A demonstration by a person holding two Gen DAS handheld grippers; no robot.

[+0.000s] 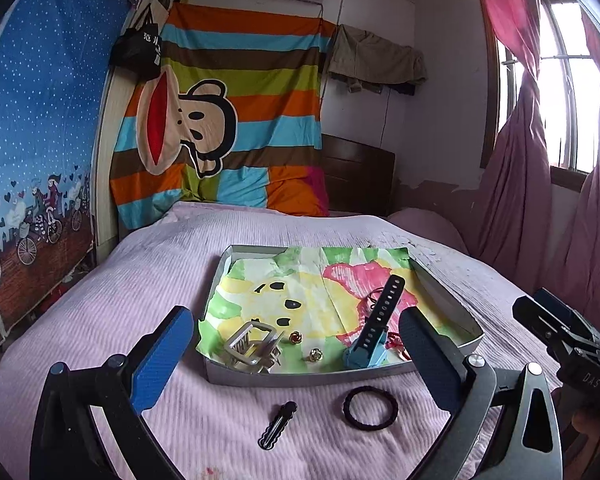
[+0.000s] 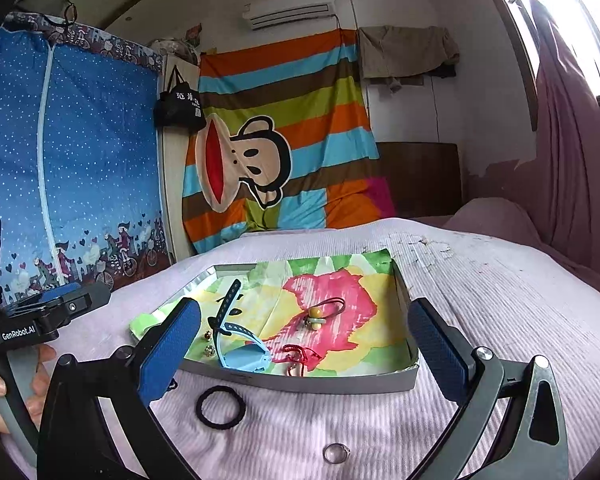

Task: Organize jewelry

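My left gripper [image 1: 296,356] and right gripper [image 2: 304,356] gape wide, fingers empty. Nearest on the bed [image 1: 112,320]: hair clip [image 1: 278,424], long axis slanting up-right, and hair tie [image 1: 371,407]. Beyond, the tray [image 1: 300,378] holds the watch [image 1: 374,326], strap pointing away.

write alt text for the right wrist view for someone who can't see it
An open right gripper with nothing between its blue fingers faces a shallow tray on a pink bed. The tray holds a blue watch, a red cord and small trinkets; a black hair tie and a ring lie on the bedspread nearer the camera.
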